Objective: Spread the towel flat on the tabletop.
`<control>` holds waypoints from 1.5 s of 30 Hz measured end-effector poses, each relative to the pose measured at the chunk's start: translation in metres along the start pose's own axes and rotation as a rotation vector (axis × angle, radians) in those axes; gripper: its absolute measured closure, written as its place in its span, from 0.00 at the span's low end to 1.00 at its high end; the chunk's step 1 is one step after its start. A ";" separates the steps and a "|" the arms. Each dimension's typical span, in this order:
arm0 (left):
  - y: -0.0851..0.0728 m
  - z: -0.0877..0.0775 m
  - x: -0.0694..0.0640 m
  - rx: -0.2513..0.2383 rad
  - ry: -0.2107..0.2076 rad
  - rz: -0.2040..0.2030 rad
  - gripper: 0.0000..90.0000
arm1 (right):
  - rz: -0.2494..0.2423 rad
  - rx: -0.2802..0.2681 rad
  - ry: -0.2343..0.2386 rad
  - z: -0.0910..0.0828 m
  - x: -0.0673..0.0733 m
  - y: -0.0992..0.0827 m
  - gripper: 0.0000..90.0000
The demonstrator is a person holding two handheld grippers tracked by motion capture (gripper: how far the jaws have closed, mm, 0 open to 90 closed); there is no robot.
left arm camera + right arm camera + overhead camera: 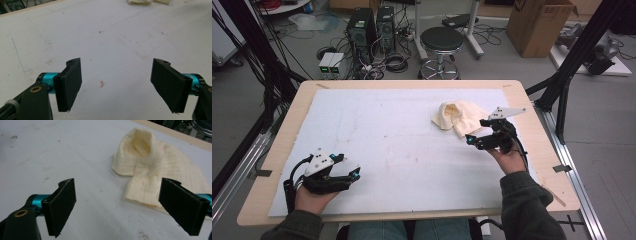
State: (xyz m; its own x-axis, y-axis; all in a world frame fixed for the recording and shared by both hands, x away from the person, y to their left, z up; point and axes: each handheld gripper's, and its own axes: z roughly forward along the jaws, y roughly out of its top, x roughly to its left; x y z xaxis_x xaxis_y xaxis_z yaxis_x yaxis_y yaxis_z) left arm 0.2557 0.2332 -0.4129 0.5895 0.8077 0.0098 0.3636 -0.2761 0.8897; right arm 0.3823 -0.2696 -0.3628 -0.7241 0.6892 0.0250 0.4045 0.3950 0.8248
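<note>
A crumpled cream-yellow cloth lies on the white mat, right of centre. In the right gripper view the cloth bunches up just beyond the jaws. My right gripper hovers at the cloth's near right edge, open, with nothing between its jaws. My left gripper rests low at the mat's near left corner, also open and empty. The far edge of the cloth peeks in at the top of the left gripper view.
The mat covers a wooden table with bare rims all round. Behind the table stand a black stool, two computer towers with loose cables, and a cardboard box. Black frame posts rise at the right.
</note>
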 end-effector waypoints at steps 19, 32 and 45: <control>-0.003 -0.004 0.004 -0.004 0.006 -0.008 0.28 | 0.080 0.063 -0.012 0.069 -0.045 0.048 0.26; -0.003 -0.002 0.006 0.000 0.001 -0.004 0.29 | 0.132 0.144 -0.057 0.117 -0.057 0.027 0.44; -0.003 -0.001 0.006 0.003 -0.001 -0.003 0.29 | 0.160 0.182 -0.057 0.138 -0.058 0.016 0.48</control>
State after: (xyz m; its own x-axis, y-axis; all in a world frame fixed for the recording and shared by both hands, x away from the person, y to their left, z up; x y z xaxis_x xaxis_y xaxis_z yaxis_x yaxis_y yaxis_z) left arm 0.2574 0.2394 -0.4149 0.5888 0.8083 0.0066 0.3677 -0.2751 0.8883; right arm 0.5082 -0.2195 -0.4295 -0.6124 0.7827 0.1111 0.6091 0.3776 0.6975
